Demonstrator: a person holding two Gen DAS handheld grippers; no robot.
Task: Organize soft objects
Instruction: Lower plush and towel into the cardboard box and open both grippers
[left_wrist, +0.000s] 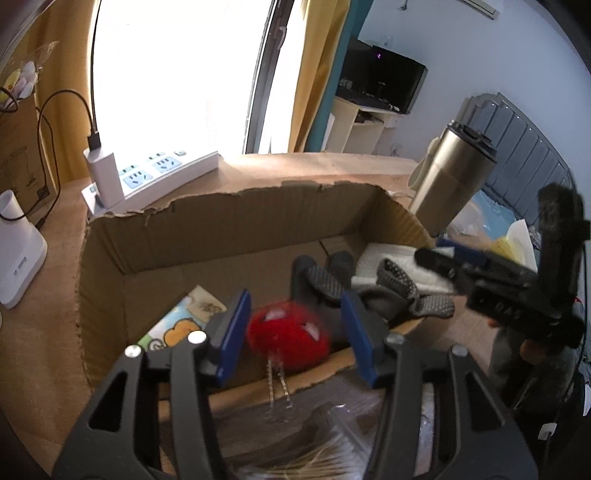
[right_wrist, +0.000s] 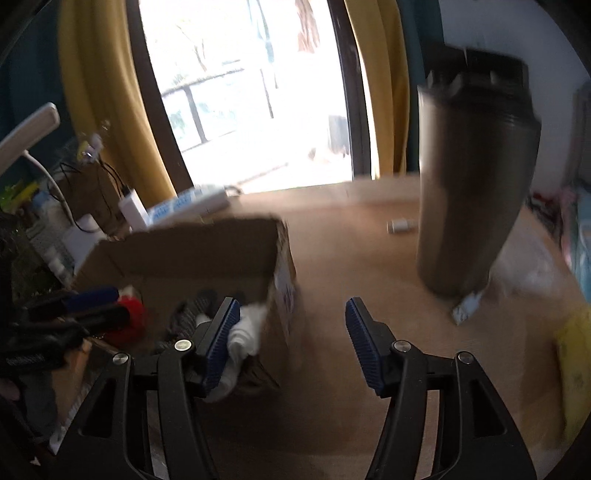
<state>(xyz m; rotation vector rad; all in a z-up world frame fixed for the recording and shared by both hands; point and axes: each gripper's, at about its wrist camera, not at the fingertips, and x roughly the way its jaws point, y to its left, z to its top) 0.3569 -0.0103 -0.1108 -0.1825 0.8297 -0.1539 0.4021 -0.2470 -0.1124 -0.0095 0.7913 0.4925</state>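
Flanking a red plush over the cardboard box, left tongs parted, right tongs open, steel tumbler nearby.

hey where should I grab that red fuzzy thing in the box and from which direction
Take the red plush across its rounded body, coming down from above through the open top of the cardboard box. It lies near the front wall, its chain draped over that wall, so a side approach is blocked. The fur looks soft enough to squeeze.

No legible text — only blurred marks on the white device
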